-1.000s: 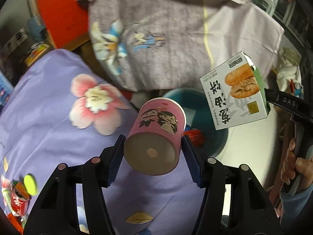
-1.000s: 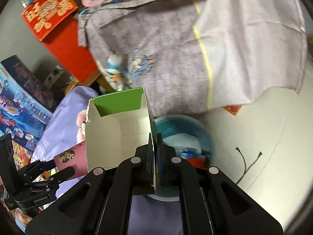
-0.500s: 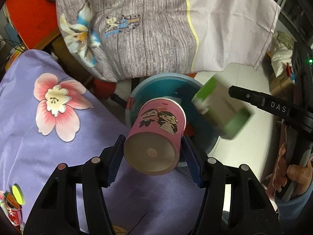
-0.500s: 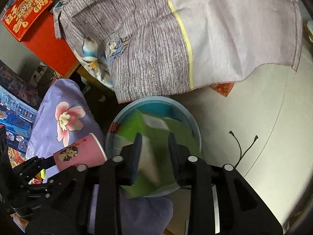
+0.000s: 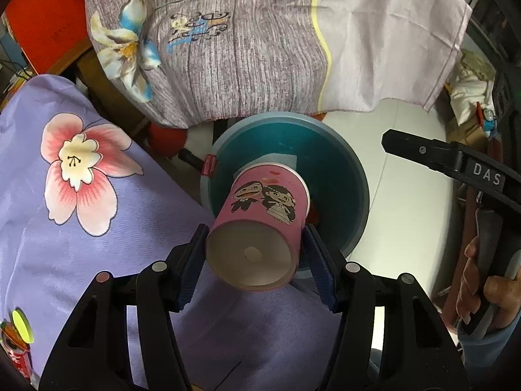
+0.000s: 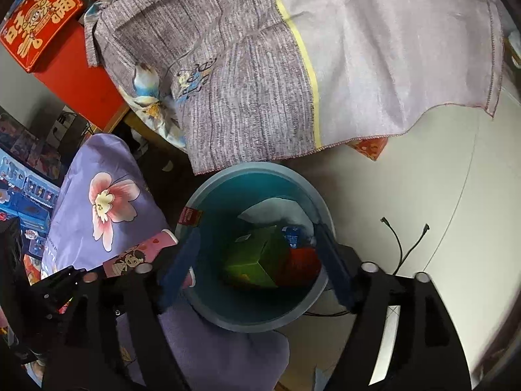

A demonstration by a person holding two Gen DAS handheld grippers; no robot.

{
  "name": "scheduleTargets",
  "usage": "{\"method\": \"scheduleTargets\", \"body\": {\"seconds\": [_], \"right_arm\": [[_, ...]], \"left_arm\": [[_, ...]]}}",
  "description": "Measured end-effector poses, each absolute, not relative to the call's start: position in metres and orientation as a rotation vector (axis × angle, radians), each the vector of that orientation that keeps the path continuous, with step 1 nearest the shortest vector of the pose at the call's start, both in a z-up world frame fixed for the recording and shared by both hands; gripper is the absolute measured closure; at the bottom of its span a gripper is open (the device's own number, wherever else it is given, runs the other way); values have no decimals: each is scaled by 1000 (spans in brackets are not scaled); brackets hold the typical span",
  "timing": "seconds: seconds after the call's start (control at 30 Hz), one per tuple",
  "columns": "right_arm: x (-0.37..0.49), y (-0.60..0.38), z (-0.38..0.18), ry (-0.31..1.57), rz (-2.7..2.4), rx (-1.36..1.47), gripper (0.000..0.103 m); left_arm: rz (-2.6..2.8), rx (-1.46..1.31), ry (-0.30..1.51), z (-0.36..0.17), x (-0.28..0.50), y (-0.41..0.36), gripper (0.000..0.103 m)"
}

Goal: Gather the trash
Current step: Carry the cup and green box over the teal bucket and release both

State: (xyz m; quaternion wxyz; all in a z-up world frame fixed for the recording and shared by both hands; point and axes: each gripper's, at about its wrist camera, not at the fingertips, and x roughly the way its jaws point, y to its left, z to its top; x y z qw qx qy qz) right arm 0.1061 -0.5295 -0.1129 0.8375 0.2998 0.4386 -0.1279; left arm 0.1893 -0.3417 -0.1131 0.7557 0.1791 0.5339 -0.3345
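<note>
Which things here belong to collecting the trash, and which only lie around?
Belongs to the job:
pink paper cup in left gripper
teal bin
green carton inside bin
right gripper, jaws opening, empty

Only lying around:
purple floral cloth
black cable

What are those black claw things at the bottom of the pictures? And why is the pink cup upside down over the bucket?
Those black things are tongs that a person holds, one pair in each hand. Each pair carries a small camera looking out along its two fingers, so each picture is what one hand sees.

In the left hand's picture, the left tongs squeeze a pink paper cup with cartoon people on it, tipped with its bottom toward the camera, above a blue bucket. At the right edge you can see the person's hand holding the other pair.

In the right hand's picture, the right tongs are opening with nothing between them. Inside the bucket lies a green box with other rubbish. The person is collecting trash. A purple flowered cloth lies beside the bucket.
</note>
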Motion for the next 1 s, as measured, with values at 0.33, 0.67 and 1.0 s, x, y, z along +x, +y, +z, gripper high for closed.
{"method": "scheduleTargets", "body": {"seconds": [0.33, 0.67, 1.0], "right_arm": [[104, -535, -114, 944, -315, 664, 27], [111, -526, -114, 980, -312, 651, 22], [121, -497, -102, 1005, -272, 570, 22]], "left_arm": [[-753, 393, 1195, -125, 190, -357, 29], [-706, 381, 1162, -115, 190, -339, 9], [-667, 338, 1142, -97, 184, -308, 8]]}}
